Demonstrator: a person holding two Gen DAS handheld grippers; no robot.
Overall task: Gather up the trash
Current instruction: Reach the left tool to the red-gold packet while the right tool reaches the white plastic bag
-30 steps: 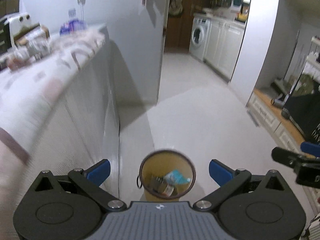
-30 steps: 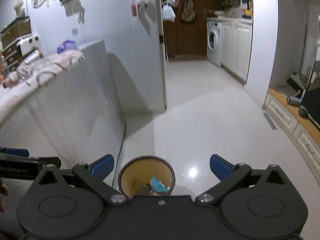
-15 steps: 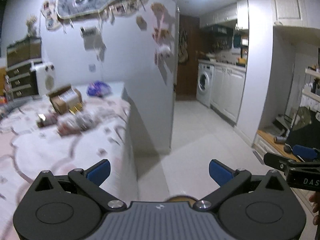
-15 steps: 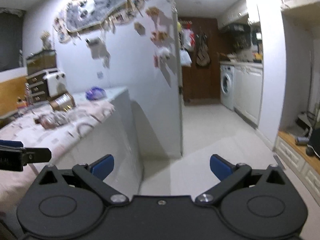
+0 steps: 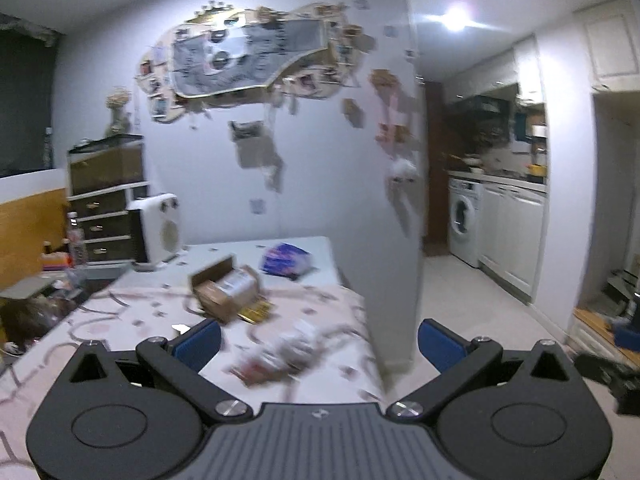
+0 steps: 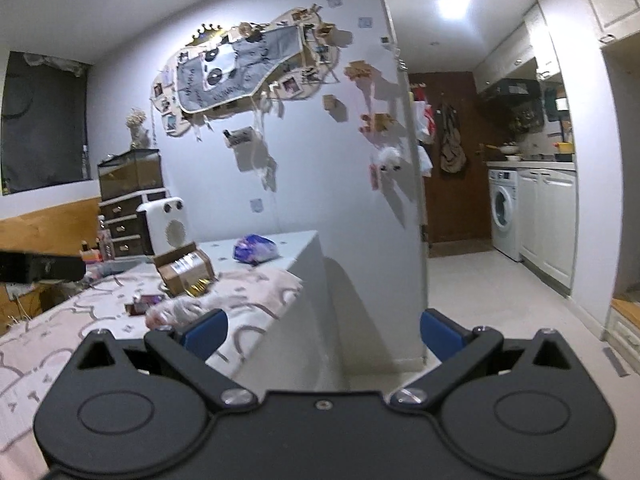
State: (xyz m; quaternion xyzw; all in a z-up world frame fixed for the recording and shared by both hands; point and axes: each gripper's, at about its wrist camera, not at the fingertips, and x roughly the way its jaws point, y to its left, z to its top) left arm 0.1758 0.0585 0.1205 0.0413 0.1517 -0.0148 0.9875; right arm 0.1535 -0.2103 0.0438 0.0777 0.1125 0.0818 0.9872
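Observation:
Trash lies on a table with a pink patterned cloth (image 5: 132, 320): a torn cardboard box (image 5: 226, 290), a blue-purple wrapper (image 5: 286, 261) farther back, and crumpled clear plastic with a red wrapper (image 5: 280, 354) near the table's right edge. The same box (image 6: 184, 270), wrapper (image 6: 256, 250) and crumpled plastic (image 6: 176, 310) show in the right wrist view. My left gripper (image 5: 319, 342) is open and empty, above the near plastic. My right gripper (image 6: 323, 330) is open and empty, at the table's right edge. The trash bin is out of view.
A white wall partition (image 5: 340, 184) rises behind the table's far right corner. A white speaker (image 5: 158, 226) and drawers (image 5: 106, 216) stand at the back left. Open floor (image 6: 500, 292) leads right to a kitchen with a washing machine (image 6: 504, 216).
Both grippers have tilted up from the floor bin to the table top. The bin has dropped out of view and the table trash has come into view. Both stayed open.

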